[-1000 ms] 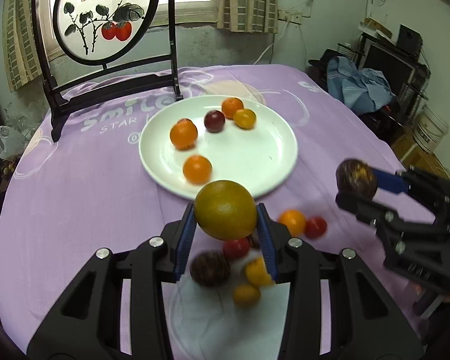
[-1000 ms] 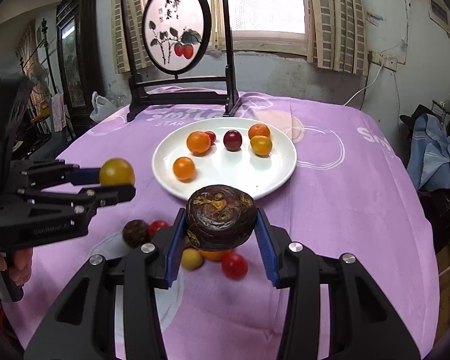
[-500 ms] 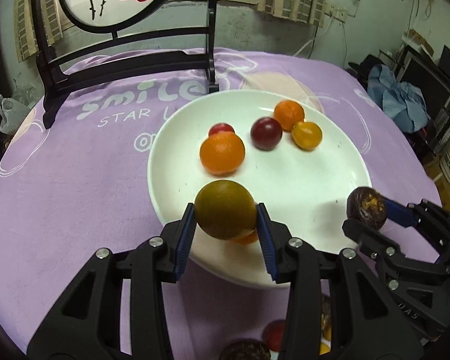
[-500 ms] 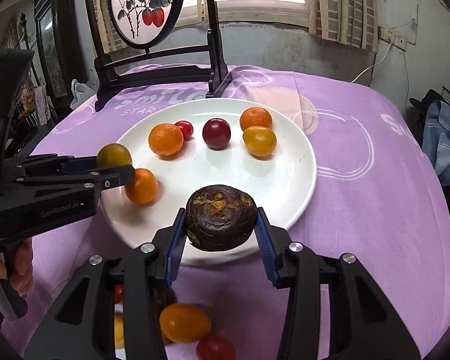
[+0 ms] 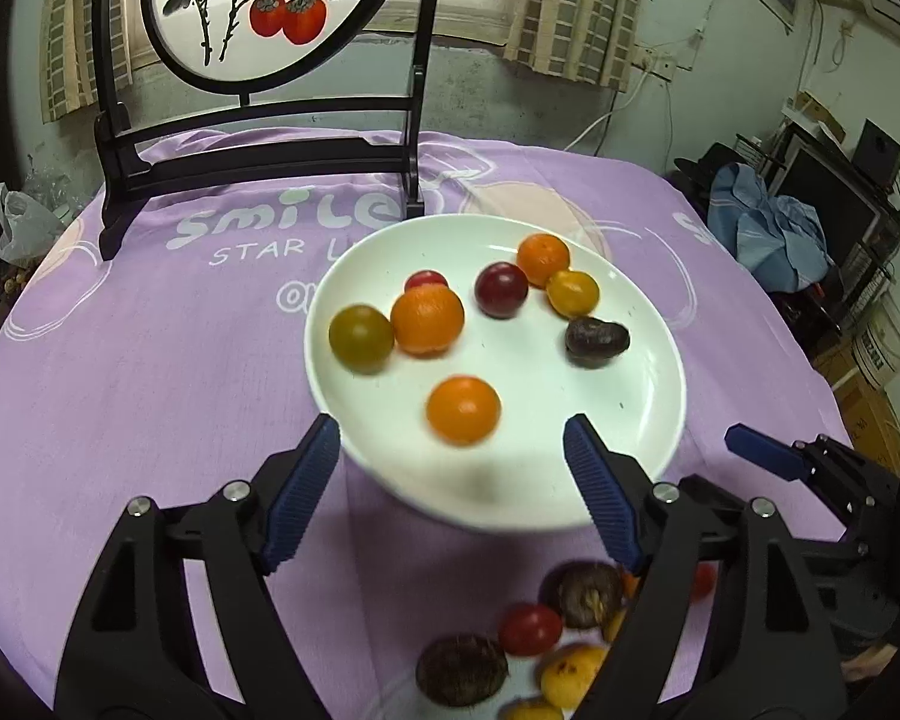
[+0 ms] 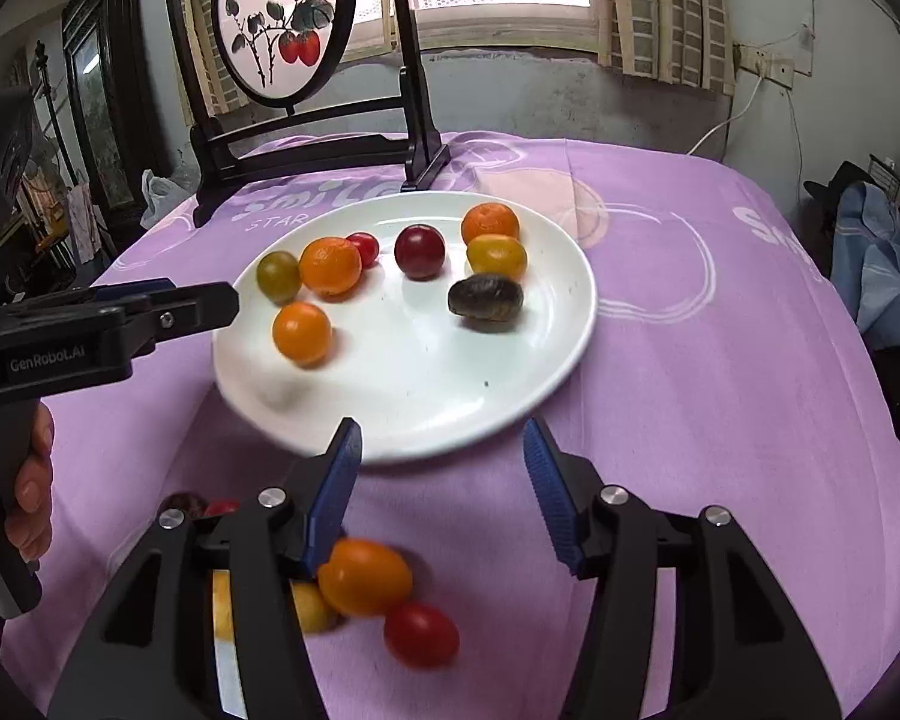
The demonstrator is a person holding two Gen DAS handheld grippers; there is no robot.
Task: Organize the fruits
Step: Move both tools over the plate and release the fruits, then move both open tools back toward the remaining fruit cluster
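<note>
Purple tablecloth [image 5: 150, 396] with white "smile" lettering fills mid-frame. Upper left: black stand holding round painted panel [image 5: 264, 6] of red fruit. Beige curtains [image 6: 666, 6] along top. Right edge: crumpled blue cloth [image 5: 768, 234]. Left edge: plastic bag [image 5: 21, 222].

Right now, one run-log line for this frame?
left gripper: open, empty | right gripper: open, empty | green fruit, dark fruit: on plate | loose fruit: on cloth

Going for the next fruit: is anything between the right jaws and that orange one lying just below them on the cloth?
Nothing visible blocks it. The right gripper is open above the orange fruit, which touches a yellow fruit and a red tomato.
</note>
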